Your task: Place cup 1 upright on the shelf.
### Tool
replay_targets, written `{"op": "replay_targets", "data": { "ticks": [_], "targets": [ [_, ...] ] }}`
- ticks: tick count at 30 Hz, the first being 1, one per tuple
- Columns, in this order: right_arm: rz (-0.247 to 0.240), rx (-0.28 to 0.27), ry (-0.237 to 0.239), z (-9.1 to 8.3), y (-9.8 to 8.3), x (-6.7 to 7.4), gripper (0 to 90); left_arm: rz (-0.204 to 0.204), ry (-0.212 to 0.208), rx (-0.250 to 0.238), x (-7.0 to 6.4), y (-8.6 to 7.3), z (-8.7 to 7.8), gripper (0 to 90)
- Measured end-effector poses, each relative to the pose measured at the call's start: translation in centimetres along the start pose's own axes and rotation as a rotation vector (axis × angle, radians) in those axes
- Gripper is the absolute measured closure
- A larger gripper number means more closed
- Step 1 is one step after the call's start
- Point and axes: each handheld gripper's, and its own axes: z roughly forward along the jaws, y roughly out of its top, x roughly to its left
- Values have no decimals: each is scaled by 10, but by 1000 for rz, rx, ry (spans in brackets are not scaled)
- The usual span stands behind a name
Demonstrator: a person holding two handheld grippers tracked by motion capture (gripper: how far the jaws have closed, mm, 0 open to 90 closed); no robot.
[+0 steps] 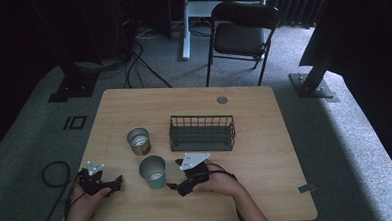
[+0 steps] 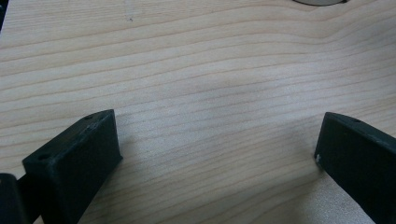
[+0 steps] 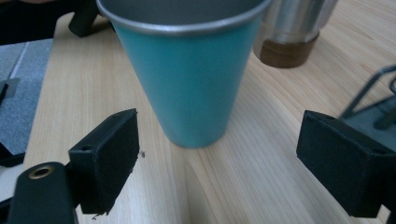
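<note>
While the right gripper (image 3: pixel 219 154) lines up wide-open on the teal cup (image 3: pixel 189 79), the left gripper (image 2: pixel 217 149) idles open, empty. Next: advance, probably then close near the cup's base.

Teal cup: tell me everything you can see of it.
The teal cup is a tapered tumbler, wider at the top, with a teal outer wall, a silvery rim and a metal-looking inside. It stands upright on the wooden table, near the front edge, in front of the steel cup and apart from it. The right hand-held gripper faces it with jaws spread wide, not touching it. Nothing but the table touches it.
</note>
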Motion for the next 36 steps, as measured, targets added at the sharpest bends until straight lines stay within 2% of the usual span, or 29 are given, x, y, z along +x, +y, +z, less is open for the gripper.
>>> {"op": "replay_targets", "data": {
  "ticks": [6,24,36],
  "targets": [
    [-5,-36,23,9,9,3,129,0,0,0,0,0,0,6],
    [-18,-68,51,28,20,11,124,0,0,0,0,0,0,6],
    [-20,-111,40,40,28,11,117,-1,0,-1,0,0,0,6]
  ]
}}
